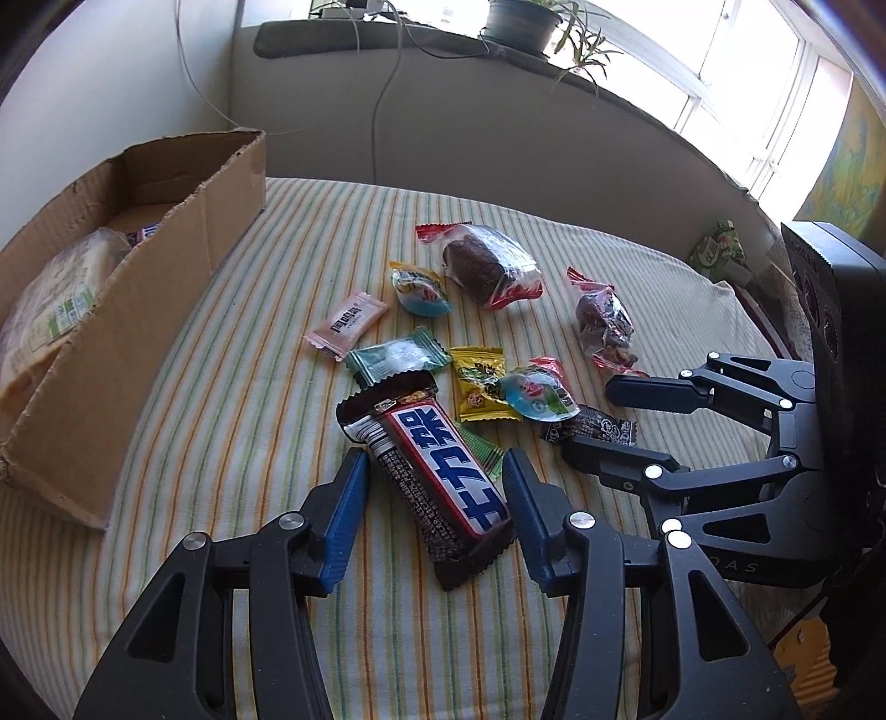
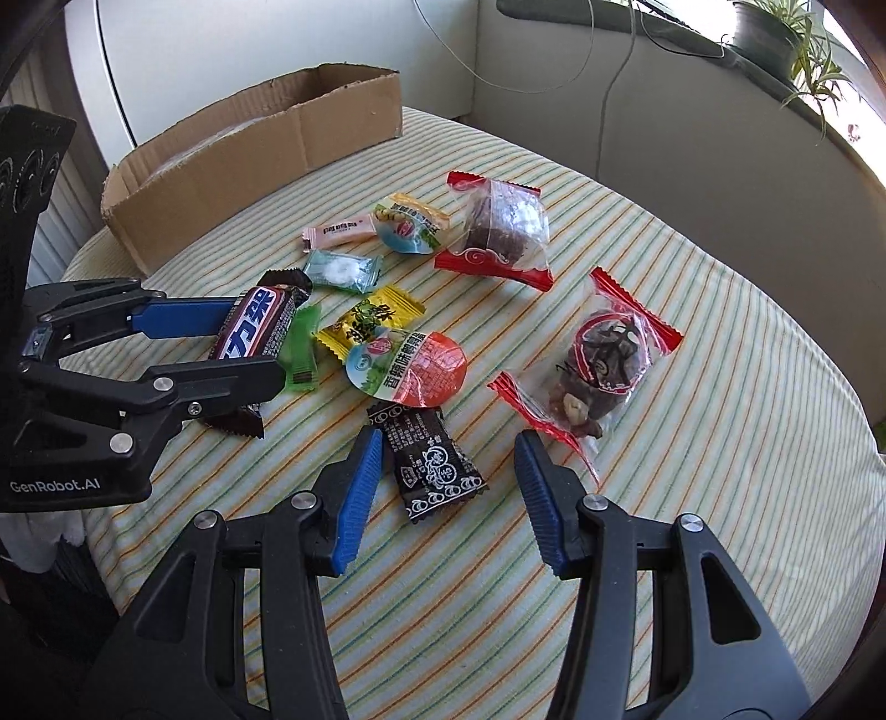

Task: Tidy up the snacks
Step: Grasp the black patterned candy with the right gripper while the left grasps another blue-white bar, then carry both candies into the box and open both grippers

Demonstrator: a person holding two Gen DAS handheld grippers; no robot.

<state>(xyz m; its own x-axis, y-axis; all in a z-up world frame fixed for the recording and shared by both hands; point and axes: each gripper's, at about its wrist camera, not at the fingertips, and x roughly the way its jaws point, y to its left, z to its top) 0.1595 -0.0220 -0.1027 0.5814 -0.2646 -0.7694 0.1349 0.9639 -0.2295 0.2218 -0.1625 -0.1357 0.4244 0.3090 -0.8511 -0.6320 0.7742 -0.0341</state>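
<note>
On the striped cloth lie eleven wrapped snacks. One cardboard box stands at ten o'clock, with two grippers at six and nine o'clock.

**Background stuff around your snack table**

You've got a striped tablecloth covering the whole surface, thin orange and green lines on a pale base. Behind it there's a dark padded ledge running under the window, which is blowing out with daylight. On that ledge you can see a potted plant in a dark pot, its long leaves drooping over the edge. A thin grey cable hangs down the pale wall below it. At the far right edge there's a yellowish-green curtain.
</note>
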